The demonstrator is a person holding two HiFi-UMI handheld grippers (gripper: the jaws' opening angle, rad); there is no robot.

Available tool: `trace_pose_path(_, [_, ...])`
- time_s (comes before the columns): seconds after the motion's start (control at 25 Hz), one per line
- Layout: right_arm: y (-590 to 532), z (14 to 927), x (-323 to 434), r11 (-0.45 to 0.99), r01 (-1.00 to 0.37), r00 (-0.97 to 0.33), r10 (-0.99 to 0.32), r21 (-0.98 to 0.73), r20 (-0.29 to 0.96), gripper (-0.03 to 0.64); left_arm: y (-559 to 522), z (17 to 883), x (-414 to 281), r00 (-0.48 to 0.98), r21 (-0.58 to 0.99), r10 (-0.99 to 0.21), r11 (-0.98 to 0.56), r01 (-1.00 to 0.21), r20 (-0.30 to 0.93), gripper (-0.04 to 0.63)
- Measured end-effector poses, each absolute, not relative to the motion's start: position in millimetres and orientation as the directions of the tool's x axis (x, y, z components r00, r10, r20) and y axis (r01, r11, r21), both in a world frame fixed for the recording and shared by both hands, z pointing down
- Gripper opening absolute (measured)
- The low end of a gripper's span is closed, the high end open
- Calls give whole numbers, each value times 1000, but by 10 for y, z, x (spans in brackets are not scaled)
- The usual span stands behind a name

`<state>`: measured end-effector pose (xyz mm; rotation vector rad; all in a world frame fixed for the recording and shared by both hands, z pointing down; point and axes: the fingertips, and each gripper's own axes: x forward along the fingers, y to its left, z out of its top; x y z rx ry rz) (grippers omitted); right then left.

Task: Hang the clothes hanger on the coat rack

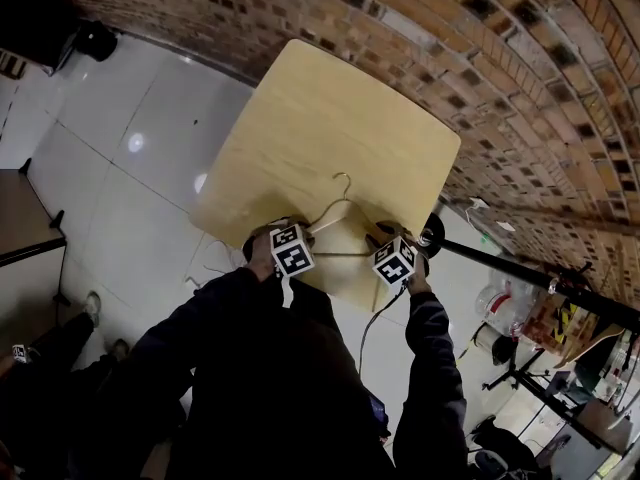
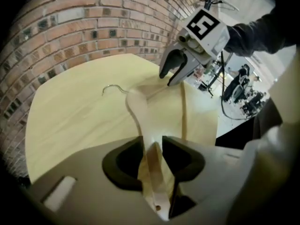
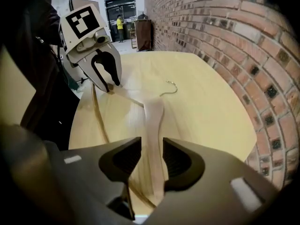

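A pale wooden clothes hanger point(image 1: 340, 218) lies flat on the light wood table point(image 1: 330, 118) near its front edge, its metal hook point(image 1: 345, 180) pointing at the brick wall. My left gripper point(image 1: 283, 230) points steeply down over the hanger's left arm point(image 2: 140, 111). In the left gripper view the arm runs between the jaws, which stand open point(image 2: 152, 146). My right gripper point(image 1: 390, 236) stands over the other arm point(image 3: 153, 116), which passes between its open jaws point(image 3: 151, 158) with a thin gap on one side. Each gripper view shows the opposite gripper point(image 2: 169, 76) point(image 3: 108, 84) astride its end.
A brick wall point(image 1: 480, 58) curves behind and right of the table. A black metal rail on a stand point(image 1: 520, 268) runs off to the right of the table's corner, with clutter beyond it. A dark table point(image 1: 20, 218) stands at the left on the white tiled floor point(image 1: 120, 168).
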<state>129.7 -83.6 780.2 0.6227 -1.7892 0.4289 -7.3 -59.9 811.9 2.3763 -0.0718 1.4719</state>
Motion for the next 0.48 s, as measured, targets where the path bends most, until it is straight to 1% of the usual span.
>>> trace_pose_path(0.12, [-791, 7946, 1340, 806, -591, -206, -126, -21, 970, 149, -602, 8213, -64, 435, 242, 130, -947, -212, 891, 137])
trace_pose_path(0.2, [-764, 8002, 1360, 812, -582, -206, -91, -47, 974, 147, -612, 8233, -61, 432, 241, 130, -947, -214, 893, 110])
trace_pose_path(0.24, [-761, 8014, 1366, 812, -580, -213, -77, -63, 974, 139, -618, 8232, -56, 433, 247, 135, -945, -214, 891, 110])
trace_pose_path(0.4, [-768, 8026, 1370, 818, -564, -243, -39, -108, 969, 137, -628, 8232, -54, 444, 256, 142, -944, -208, 885, 103])
trace_pose_path(0.48, [-782, 8032, 1368, 817, -565, -238, -27, -115, 971, 130, -632, 8226, -54, 463, 261, 136, -941, -217, 876, 101])
